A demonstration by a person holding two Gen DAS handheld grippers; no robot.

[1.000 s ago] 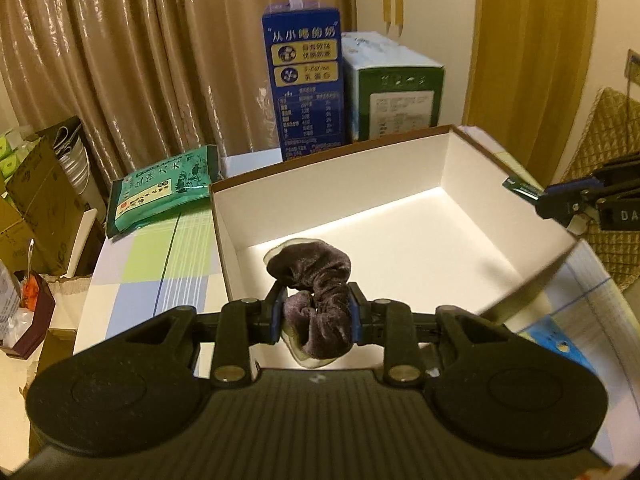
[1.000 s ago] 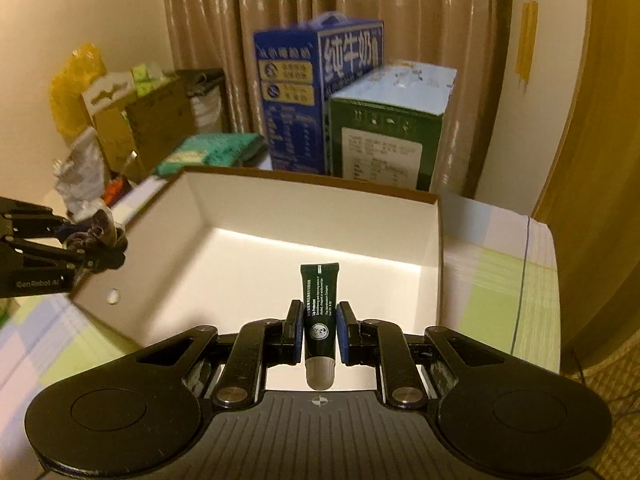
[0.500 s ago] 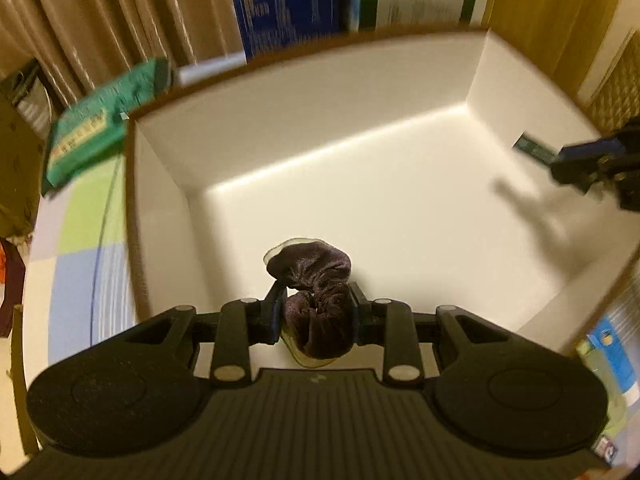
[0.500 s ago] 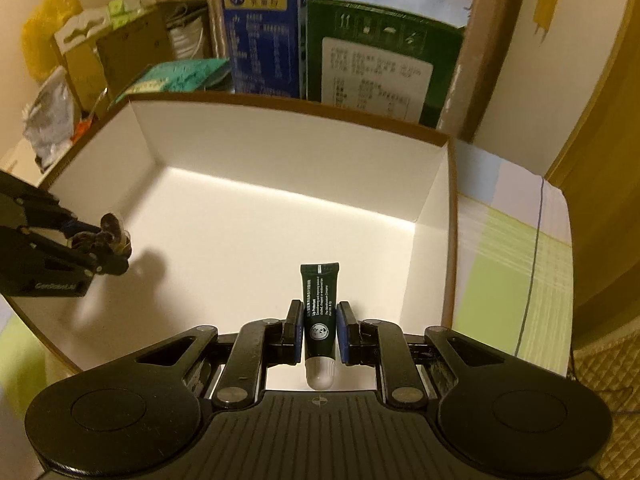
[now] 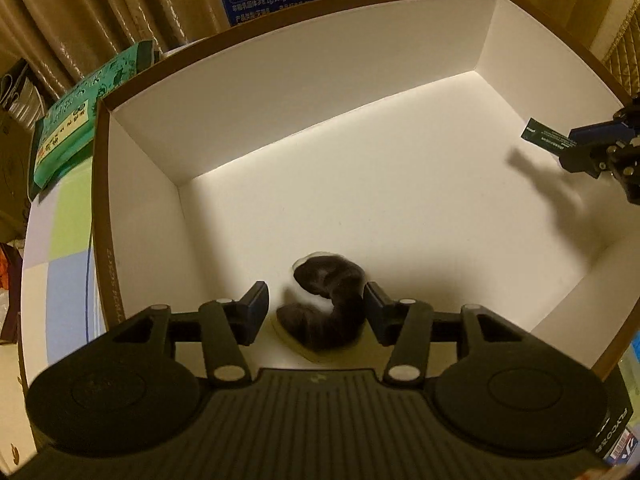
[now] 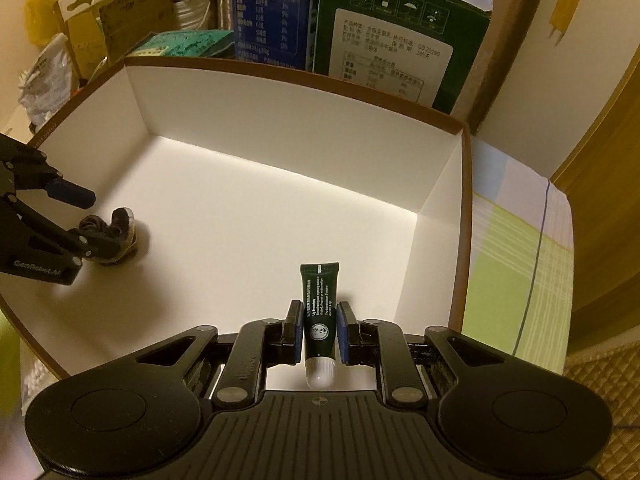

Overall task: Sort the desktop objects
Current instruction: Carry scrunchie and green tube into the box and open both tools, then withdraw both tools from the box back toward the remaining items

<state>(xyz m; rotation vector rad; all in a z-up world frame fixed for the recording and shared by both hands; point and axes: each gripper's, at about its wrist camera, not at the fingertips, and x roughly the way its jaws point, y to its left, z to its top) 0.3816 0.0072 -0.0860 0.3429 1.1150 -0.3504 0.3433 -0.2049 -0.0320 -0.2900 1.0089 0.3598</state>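
**Scrunchie released, tube waiting**

Both tongs hang inside the white box (image 5: 132,184) to drop sorted items there. The left tongs (image 5: 316,308) are opening around the dark scrunchie (image 5: 328,308) near the box's near wall. The right tongs (image 6: 318,330) clamp the green tube (image 6: 319,312) above the box floor.

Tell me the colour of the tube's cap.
White; the tube itself is dark green. The right wrist view shows it best.

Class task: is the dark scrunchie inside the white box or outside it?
Inside. The scrunchie lies on the box floor, between the opening jaws of the left gripper, walls all around.
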